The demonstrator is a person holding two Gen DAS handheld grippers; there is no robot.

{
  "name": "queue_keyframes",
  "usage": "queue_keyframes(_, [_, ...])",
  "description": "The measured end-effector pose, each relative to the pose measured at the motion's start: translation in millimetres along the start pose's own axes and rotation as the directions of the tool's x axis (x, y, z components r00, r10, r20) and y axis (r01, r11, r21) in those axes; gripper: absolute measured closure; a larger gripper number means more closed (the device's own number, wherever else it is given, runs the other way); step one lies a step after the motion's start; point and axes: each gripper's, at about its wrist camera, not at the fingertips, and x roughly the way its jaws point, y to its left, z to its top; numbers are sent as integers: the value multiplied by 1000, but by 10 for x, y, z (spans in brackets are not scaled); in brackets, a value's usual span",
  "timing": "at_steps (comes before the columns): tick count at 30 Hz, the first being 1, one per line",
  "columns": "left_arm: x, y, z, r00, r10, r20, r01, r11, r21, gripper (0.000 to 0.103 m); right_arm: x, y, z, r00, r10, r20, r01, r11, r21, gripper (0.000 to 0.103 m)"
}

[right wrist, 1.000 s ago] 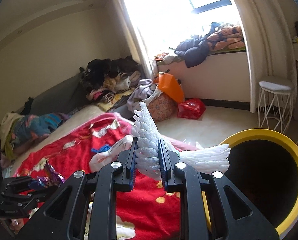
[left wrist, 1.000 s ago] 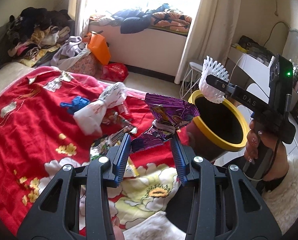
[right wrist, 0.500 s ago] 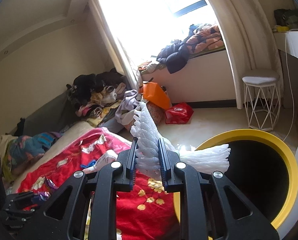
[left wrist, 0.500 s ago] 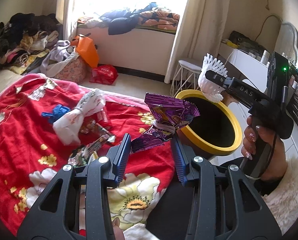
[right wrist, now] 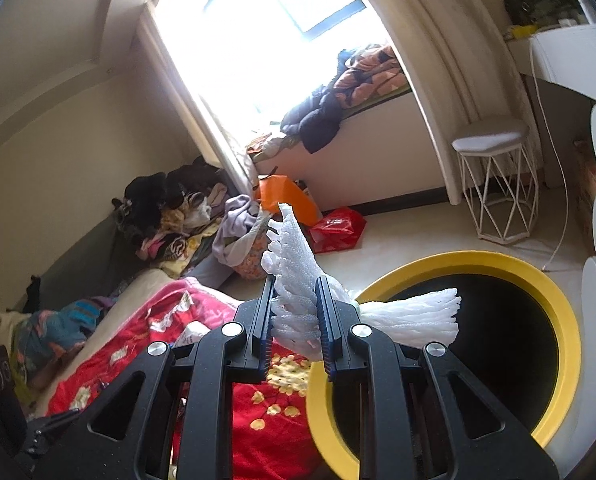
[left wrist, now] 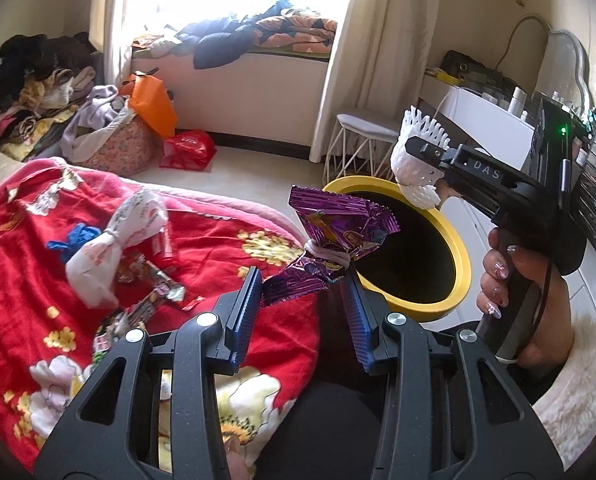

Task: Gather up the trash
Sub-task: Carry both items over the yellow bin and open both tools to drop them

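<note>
Left wrist view. We hold both pieces of trash in the air, so we judge the step in hand to be the carry to the bin. The left tongs point(left wrist: 302, 300) stand fairly wide, yet the purple snack wrapper point(left wrist: 334, 240) spans the gap and hangs between the blue pads, centre of frame, its top edge overlapping the near rim of the yellow-rimmed bin point(left wrist: 456, 256). The right tongs point(left wrist: 418, 156), upper right, pinch the white foam net point(left wrist: 414, 172) directly above the bin's far rim. More litter lies on the red floral blanket point(left wrist: 26, 264) at left: a knotted white bag point(left wrist: 110, 248) and small wrappers point(left wrist: 150, 292).

Versus one second ago: the bin sits closer to centre and the wrapper now reaches over its rim; the grip on it is unchanged.

Right wrist view. The tongs point(right wrist: 296, 312) are narrow, clamped on the foam net point(right wrist: 298, 280), whose free end fans out to the right over the bin's dark mouth point(right wrist: 478, 340), lower right.

Versus one second ago: the bin mouth fills more of the lower right, and the blanket has slid to the lower left.

Next move, in our judgement: open the right tongs first, since the net is already over the opening; then bring the wrapper further over the mouth before release.
</note>
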Motion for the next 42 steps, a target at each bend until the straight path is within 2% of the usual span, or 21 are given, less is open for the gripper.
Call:
queue_keyframes(19, [537, -454, 147, 998, -17, -67, 23, 996, 90, 69, -21, -538, 18, 997, -83, 2, 82, 983, 162, 84])
queue_keyframes(30, [933, -717, 205, 991, -5, -132, 26, 987, 159, 69, 86, -770, -47, 989, -135, -61, 145, 964, 225, 83])
queue_keyframes(38, [1173, -816, 210, 983, 8, -183, 25, 984, 178, 68, 150, -898, -94, 981, -169, -100, 190, 942, 276, 78])
queue_keyframes(42, [1295, -836, 218, 978, 1, -207, 35, 985, 170, 68, 145, -959, -89, 980, -174, -100, 197, 932, 303, 70])
